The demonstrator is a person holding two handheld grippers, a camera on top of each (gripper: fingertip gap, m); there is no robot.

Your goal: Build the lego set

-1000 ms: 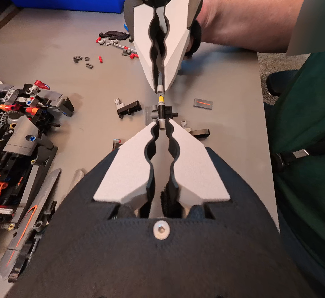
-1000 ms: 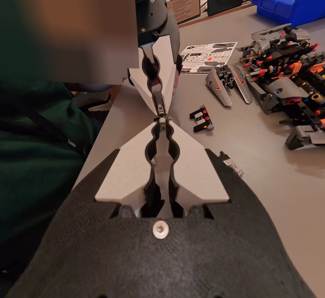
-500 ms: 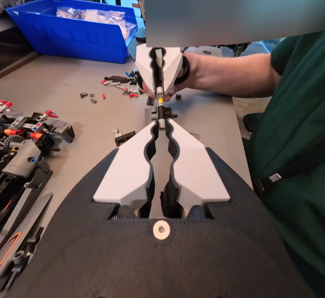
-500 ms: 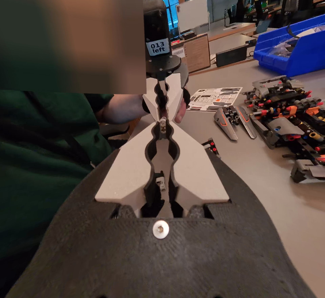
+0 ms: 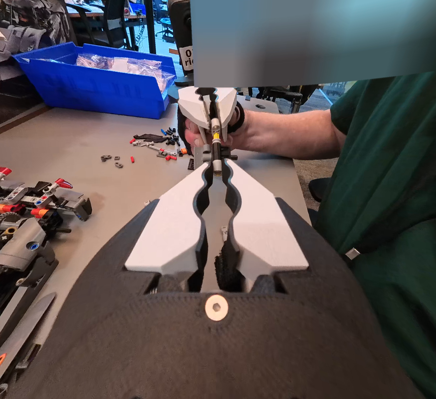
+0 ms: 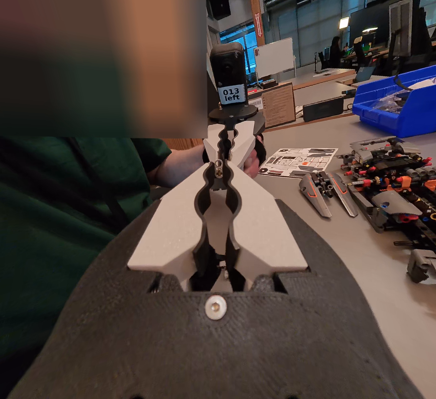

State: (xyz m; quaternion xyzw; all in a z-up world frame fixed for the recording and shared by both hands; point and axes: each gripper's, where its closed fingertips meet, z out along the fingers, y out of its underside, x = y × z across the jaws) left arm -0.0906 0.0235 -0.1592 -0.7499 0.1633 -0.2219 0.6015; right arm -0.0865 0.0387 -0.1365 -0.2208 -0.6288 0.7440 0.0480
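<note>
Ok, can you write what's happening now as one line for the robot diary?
left gripper: shut on small lego assembly | right gripper: shut on its other end | held above table | car model: untouched

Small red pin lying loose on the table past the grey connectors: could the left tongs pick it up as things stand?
Probably not yet. The left tongs are shut on the axle assembly, also gripped by the right tongs. The red pin itself lies unobstructed.
</note>
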